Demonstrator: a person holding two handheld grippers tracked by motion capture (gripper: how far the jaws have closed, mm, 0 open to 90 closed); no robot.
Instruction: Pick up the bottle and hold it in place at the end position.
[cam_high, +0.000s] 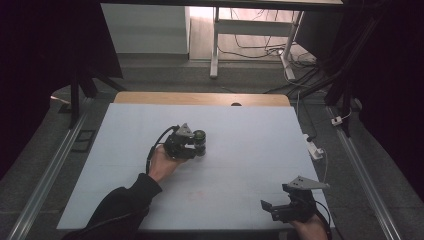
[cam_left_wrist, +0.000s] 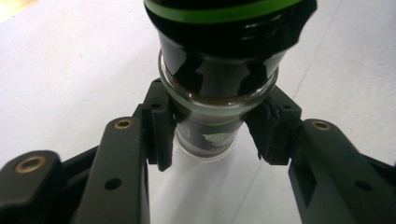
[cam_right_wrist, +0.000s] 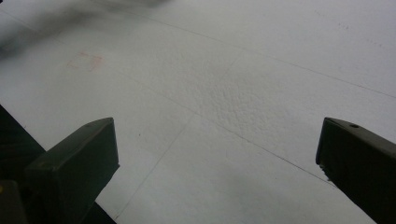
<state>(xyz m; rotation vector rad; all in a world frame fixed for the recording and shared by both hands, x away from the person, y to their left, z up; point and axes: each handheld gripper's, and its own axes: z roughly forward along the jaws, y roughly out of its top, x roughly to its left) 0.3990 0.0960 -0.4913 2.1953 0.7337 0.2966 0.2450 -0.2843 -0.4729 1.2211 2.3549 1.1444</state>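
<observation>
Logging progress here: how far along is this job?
Done: the left tool is clamped on a dark glass bottle with a green-banded cap. In hand: that hold, mid-table. Left: whatever follows; the right tool is open near the white table edge.

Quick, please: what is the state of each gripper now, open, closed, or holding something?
Left gripper: closed on a dark glass bottle with a green band.
Right gripper: open, holding nothing, above the white table.
</observation>
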